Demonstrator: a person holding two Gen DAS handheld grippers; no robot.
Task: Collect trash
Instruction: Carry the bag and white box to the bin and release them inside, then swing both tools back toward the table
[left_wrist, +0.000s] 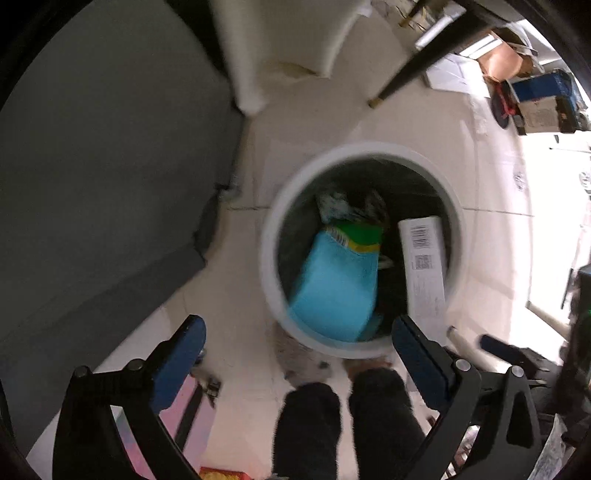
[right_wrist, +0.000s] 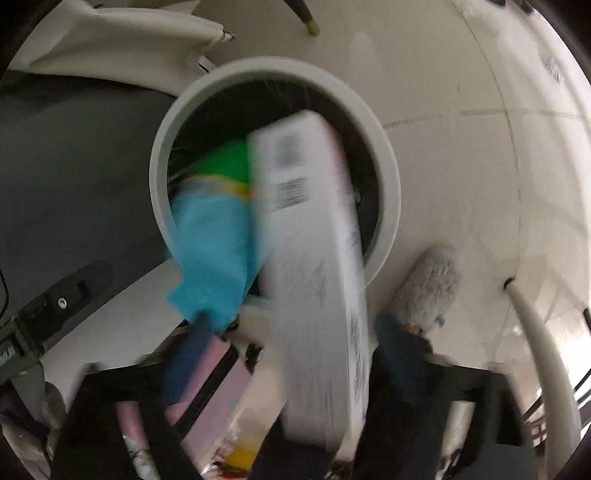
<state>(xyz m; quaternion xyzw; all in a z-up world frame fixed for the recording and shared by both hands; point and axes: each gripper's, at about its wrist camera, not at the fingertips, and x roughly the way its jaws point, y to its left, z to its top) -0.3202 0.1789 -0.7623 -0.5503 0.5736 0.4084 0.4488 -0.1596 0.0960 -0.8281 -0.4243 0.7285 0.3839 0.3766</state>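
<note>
A round white trash bin (left_wrist: 271, 236) with a dark liner stands on the pale floor; it also shows in the right wrist view (right_wrist: 388, 206). A light blue and green bag (left_wrist: 340, 280) (right_wrist: 214, 236) and a long white box with barcodes (left_wrist: 424, 266) (right_wrist: 314, 258) lean out of it over the near rim. My left gripper (left_wrist: 295, 347) hangs open and empty above the bin's near rim. My right gripper (right_wrist: 291, 332) is blurred, its blue fingers (right_wrist: 184, 369) spread wide on either side of the white box, not pinching it.
A dark grey sofa (left_wrist: 92, 166) lies left of the bin. A white chair (left_wrist: 258, 44), a black table leg (left_wrist: 406, 70) and boxes (left_wrist: 517, 74) stand beyond. The person's legs (left_wrist: 347, 424) and grey slipper (right_wrist: 428, 291) are close to the bin. Pink packaging (left_wrist: 159, 424) lies low left.
</note>
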